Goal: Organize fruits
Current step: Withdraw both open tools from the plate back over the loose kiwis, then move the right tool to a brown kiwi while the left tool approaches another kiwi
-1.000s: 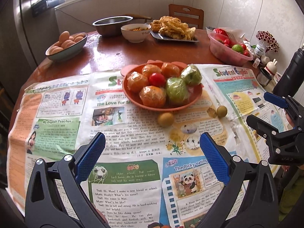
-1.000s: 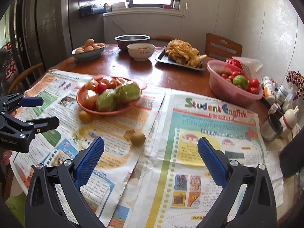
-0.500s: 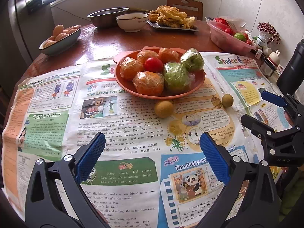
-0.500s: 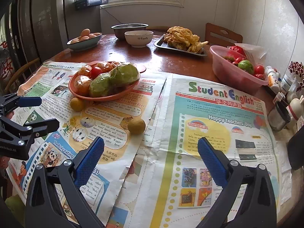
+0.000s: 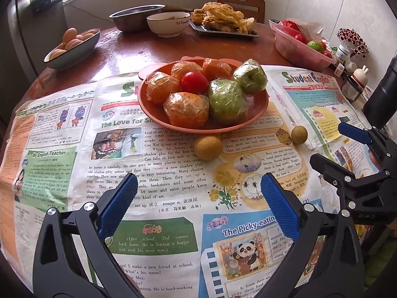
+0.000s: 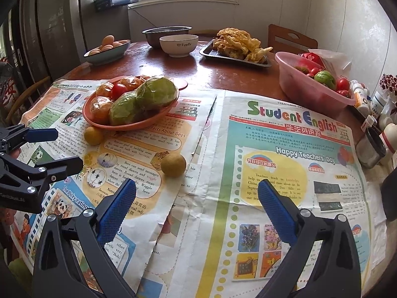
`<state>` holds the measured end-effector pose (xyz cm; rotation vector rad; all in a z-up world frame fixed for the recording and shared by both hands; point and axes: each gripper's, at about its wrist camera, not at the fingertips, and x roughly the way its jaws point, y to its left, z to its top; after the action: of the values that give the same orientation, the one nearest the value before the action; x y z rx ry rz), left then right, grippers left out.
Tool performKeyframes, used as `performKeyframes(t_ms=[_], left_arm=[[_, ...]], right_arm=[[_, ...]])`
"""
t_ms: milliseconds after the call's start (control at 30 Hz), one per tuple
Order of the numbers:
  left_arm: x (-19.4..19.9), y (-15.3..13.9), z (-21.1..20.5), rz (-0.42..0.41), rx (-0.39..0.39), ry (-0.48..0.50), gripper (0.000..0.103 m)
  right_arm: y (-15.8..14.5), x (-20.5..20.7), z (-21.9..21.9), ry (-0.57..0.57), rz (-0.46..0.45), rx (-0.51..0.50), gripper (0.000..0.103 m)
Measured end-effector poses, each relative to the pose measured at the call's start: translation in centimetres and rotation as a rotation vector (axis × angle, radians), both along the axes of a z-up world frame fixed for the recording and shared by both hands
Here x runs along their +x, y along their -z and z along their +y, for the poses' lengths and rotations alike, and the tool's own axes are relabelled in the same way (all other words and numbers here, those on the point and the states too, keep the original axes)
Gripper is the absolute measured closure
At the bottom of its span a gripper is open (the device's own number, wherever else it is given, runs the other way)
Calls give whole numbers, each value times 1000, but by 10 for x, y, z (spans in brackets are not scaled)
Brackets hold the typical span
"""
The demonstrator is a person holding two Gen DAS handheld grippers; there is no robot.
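An orange plate [image 5: 153, 110] [image 6: 148, 121] on the newspaper holds wrapped oranges [image 5: 186, 109], two wrapped green fruits [image 5: 224, 100] [image 6: 156, 93] and a red tomato [image 5: 194, 82]. Two small yellow-brown fruits lie loose on the paper: one [image 5: 207, 147] [image 6: 93, 135] just in front of the plate, the other [image 5: 299, 134] [image 6: 173, 164] to its right. My left gripper [image 5: 198, 198] hovers open, short of the nearer fruit. Close behind the right-hand fruit my right gripper [image 6: 197, 200] is held open, with nothing between its fingers.
Newspaper [image 6: 285, 164] covers the near half of a round wooden table [image 5: 173, 49]. A pink basin [image 6: 305, 92] of tomatoes stands at the right. Behind are a bowl of eggs [image 5: 72, 47], a steel bowl [image 5: 134, 19], a white bowl [image 6: 178, 46] and a tray of fried food [image 6: 235, 57]. Small bottles and jars [image 6: 371, 149] crowd the right edge.
Both grippers have moved forward and lower toward the plate and loose fruits, which now look larger and nearer. Both stay open; nothing was taken hold of.
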<state>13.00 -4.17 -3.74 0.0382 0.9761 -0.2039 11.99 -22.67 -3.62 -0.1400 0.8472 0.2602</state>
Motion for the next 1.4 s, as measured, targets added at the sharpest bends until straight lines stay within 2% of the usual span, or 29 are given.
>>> performKeyframes(t_ms=[333,500,600,800,933,1200,1233,1400], left_arm=[[13,-1,-4,-1,-13,5,10],[16,-1,-6,5,-22,15,16],[17,-1,-8,4,-24,22,19],[18,-2,-12,3,-38,39,29],[19,-2,-14,3,-42,47,38],[22,-2,-12,7,-45,46,46],[22,-2,-12,8,-44,48,49],[24,-2,-12,13,-48,51,58]], right_arm=[[2,11,5,-12,7,-8,6],[3,16,7,-11,15,-5,8],[3,18,9,-18,20,-5,21],[4,18,12,-48,27,9,36],[5,19,14,-64,35,18,51],[7,21,18,-91,50,40,74],[8,21,17,-91,52,44,78],[8,24,18,-99,59,59,79]])
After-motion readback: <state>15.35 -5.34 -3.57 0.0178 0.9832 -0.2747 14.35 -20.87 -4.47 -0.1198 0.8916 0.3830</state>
